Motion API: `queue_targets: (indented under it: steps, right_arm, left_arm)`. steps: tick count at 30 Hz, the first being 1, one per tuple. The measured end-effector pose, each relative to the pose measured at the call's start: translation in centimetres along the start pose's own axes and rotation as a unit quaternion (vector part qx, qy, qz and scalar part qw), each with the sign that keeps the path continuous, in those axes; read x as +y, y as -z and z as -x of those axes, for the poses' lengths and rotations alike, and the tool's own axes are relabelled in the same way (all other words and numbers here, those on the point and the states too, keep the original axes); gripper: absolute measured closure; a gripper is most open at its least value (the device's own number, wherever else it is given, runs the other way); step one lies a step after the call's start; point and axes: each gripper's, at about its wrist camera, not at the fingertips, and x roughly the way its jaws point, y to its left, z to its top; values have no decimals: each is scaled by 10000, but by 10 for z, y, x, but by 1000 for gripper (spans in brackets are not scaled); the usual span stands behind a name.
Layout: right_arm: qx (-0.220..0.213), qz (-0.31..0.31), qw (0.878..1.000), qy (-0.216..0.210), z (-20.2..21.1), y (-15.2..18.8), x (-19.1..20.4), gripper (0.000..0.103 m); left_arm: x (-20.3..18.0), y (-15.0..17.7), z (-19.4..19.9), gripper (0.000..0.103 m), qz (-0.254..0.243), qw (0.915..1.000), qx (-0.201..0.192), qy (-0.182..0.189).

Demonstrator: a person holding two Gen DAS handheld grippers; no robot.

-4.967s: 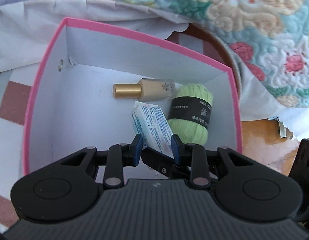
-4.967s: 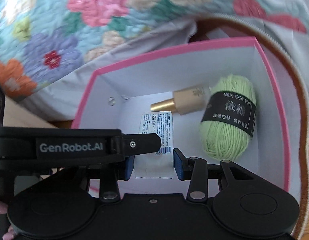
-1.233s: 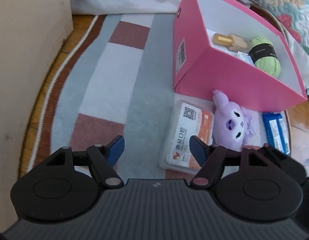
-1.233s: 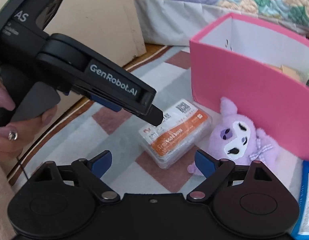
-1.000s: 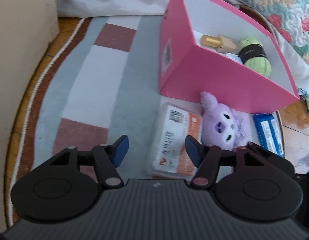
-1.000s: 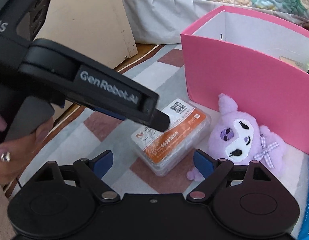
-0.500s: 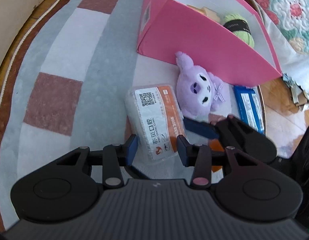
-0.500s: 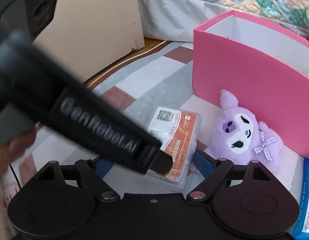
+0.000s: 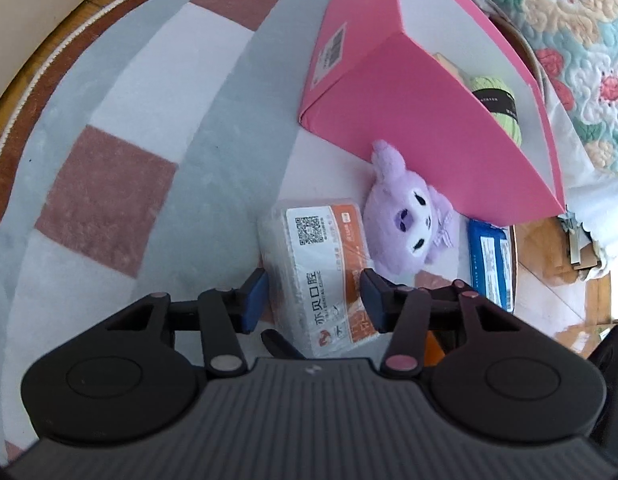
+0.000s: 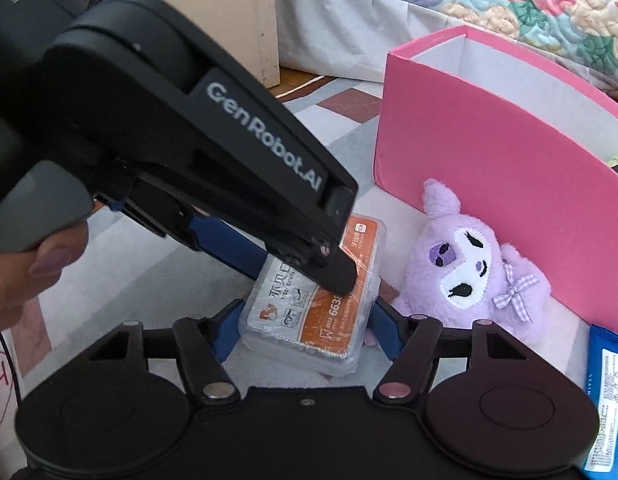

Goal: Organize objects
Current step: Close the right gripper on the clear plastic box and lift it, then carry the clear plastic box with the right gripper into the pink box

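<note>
A clear plastic box point(image 9: 309, 240) with a white and orange label lies flat on the rug, beside a purple plush toy point(image 9: 405, 232). My left gripper point(image 9: 313, 298) straddles the box's near end. Its jaws are opening, with the blue pads close beside the box. In the right wrist view the same box point(image 10: 329, 320) sits between the fingers of my right gripper point(image 10: 303, 330), whose jaws are closing on it. The left gripper's black housing point(image 10: 229, 128) reaches over the box from the left. The pink box point(image 9: 389, 100) stands behind and holds green yarn point(image 9: 497, 104).
A blue packet point(image 9: 491, 264) lies right of the plush toy point(image 10: 469, 272), against the pink box point(image 10: 489, 168). The checked rug point(image 9: 109, 200) spreads to the left. A quilted bed point(image 9: 569, 20) is behind, beige furniture point(image 10: 237, 8) at far left. A hand point(image 10: 49, 264) holds the left gripper.
Both grippers have come down onto the clear box. The left jaws narrowed, then widened to straddle it. The right jaws have narrowed around its sides. The box has turned slightly.
</note>
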Motion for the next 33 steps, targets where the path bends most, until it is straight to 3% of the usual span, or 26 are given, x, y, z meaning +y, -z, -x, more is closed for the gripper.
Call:
queue_targets:
  steps: [5, 12, 18, 22, 33]
  right_arm:
    - [-56, -361, 9988, -327, 20, 2, -11, 32]
    - [-370, -300, 9981, -392, 62, 10, -19, 32]
    - [-698, -50, 9964, -488, 97, 21, -18, 33]
    - [-789, 85, 9958, -459, 126, 28, 0, 33]
    - [-1085, 265, 9933, -287, 163, 10, -6, 33]
  left_arm:
    - [-15, 17, 17, 54, -155, 9996, -190, -131]
    - [-43, 42, 49, 54, -490, 9972, -544, -144]
    - [-57, 74, 77, 54, -384, 9952, -905, 4]
    - [-68, 87, 86, 54, -421, 9945, -959, 52]
    - [-110, 95, 122, 54, -803, 9910, -1061, 127]
